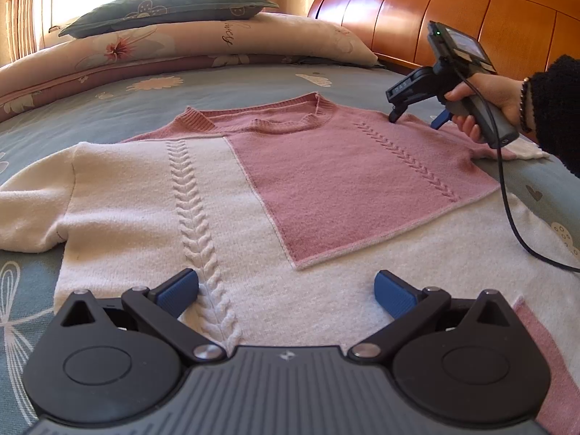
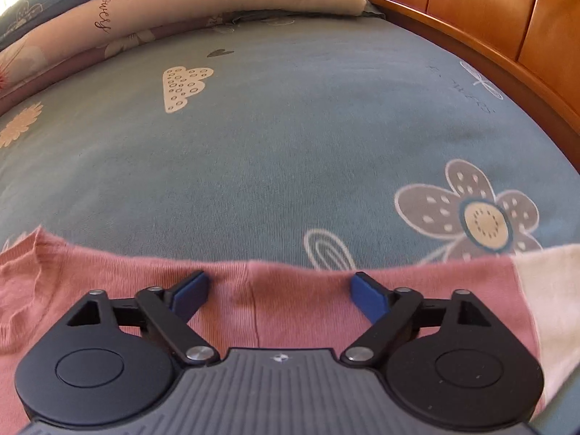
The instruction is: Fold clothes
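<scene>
A knit sweater (image 1: 290, 188), part pink and part white, lies flat on the bed with its neckline at the far end. A pink panel is folded over its right half. My left gripper (image 1: 286, 290) hovers open over the white lower part, its left pad beside the cable braid (image 1: 195, 217). A hand (image 1: 485, 98) holds my right gripper (image 1: 415, 120) at the sweater's far right shoulder. In the right wrist view this gripper (image 2: 281, 290) stands open over the pink shoulder edge (image 2: 275, 311), nothing pinched between its pads.
Grey-blue flowered bedsheet (image 2: 275, 127) stretches beyond the sweater. Stacked pillows (image 1: 203, 40) lie at the far left, and a wooden headboard (image 1: 453, 18) runs along the right. The right gripper's black cable (image 1: 507, 199) trails across the sweater's right side.
</scene>
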Demonstrator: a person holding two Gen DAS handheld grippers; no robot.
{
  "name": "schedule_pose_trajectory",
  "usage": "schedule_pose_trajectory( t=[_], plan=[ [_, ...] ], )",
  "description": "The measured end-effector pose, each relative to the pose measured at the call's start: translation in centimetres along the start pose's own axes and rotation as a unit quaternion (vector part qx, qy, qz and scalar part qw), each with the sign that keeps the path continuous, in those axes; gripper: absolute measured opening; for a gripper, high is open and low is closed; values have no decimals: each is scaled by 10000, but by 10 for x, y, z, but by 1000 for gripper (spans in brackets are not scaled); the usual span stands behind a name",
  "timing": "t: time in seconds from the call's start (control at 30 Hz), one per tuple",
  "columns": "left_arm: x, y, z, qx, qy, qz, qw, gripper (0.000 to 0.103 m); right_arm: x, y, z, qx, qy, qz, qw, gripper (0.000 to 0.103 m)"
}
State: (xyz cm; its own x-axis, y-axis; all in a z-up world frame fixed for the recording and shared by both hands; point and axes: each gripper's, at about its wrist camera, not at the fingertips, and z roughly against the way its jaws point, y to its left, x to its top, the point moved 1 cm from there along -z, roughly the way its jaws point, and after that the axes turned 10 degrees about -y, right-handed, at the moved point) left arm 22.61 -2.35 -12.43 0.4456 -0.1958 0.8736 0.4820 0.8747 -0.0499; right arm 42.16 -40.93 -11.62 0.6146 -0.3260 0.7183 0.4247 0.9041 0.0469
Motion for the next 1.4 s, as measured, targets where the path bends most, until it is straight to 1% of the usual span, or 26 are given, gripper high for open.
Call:
schedule_pose_trajectory(
  t=[0.07, 0.17, 0.27, 0.33, 0.43, 0.5, 0.53, 0.57, 0.6, 0.67, 0.7, 0.8, 0.83, 0.9, 1.03, 1.07, 1.17, 1.23, 1.3, 1.33, 1.4],
  plan=[
    [0, 0, 0, 0, 0, -3, 10000, 102, 6, -5, 5, 146, -44, -204, 9997, 90],
    [0, 0, 0, -1, -2, -3, 10000, 102, 10, -10, 26, 434, -2, -475, 9979, 90],
    [0, 0, 0, -1, -7, -1, 10000, 102, 4, -11, 53, 455, 56, -84, 9989, 90],
    [-1, 0, 0, -2, -13, -2, 10000, 102, -5, -18, 63, 481, 195, 53, 9986, 90],
    [-1, 0, 0, -4, -25, -2, 10000, 102, -18, -32, 60, 333, 423, 149, 9984, 90],
    [-1, 0, 0, 1, -24, -9, 10000, 102, -24, -43, 49, 319, 434, 96, 9985, 91],
    [-1, 0, 0, 3, -23, -12, 10000, 102, -25, -48, 44, 389, 361, -4, 9986, 94],
    [-1, 0, 0, 3, -22, -14, 10000, 102, -26, -53, 40, 459, 288, -103, 9985, 100],
    [-1, 0, 0, 2, -21, -15, 10000, 102, -25, -57, 35, 515, 212, -166, 9983, 101],
    [-1, 0, 0, -2, -22, -12, 10000, 102, -19, -63, 30, 572, 63, -153, 9982, 101],
    [-1, 0, 0, -6, -23, -11, 10000, 102, -15, -68, 31, 634, 20, -245, 9977, 100],
    [-1, 0, 0, -7, -25, -14, 10000, 102, -5, -86, 46, 764, -289, -450, 9956, 100],
    [-1, 0, 0, -6, -25, -17, 10000, 102, -3, -92, 51, 808, -404, -383, 9952, 100],
    [-1, 0, 0, -1, -27, -21, 10000, 102, -4, -104, 53, 756, -464, -252, 9957, 100],
    [-1, -1, -1, 9, -29, -30, 10000, 102, -20, -139, 39, 440, -125, -275, 9986, 100],
    [-1, -1, -1, 10, -29, -29, 10000, 102, -25, -149, 39, 422, -135, -269, 9987, 100],
    [-1, -1, -1, 8, -31, -25, 10000, 102, -36, -174, 51, 628, -318, -317, 9970, 100],
    [-1, -1, -1, 7, -31, -24, 10000, 102, -34, -186, 56, 513, -277, -429, 9974, 100],
    [-1, 0, -1, 5, -31, -22, 10000, 102, -27, -197, 62, 188, -266, -572, 9978, 100],
    [-1, 0, -1, 6, -31, -23, 10000, 102, -23, -203, 66, 89, -340, -651, 9973, 100],
    [-1, 0, -2, 10, -33, -26, 10000, 102, -19, -213, 72, 143, -467, -793, 9957, 100]
  ],
)
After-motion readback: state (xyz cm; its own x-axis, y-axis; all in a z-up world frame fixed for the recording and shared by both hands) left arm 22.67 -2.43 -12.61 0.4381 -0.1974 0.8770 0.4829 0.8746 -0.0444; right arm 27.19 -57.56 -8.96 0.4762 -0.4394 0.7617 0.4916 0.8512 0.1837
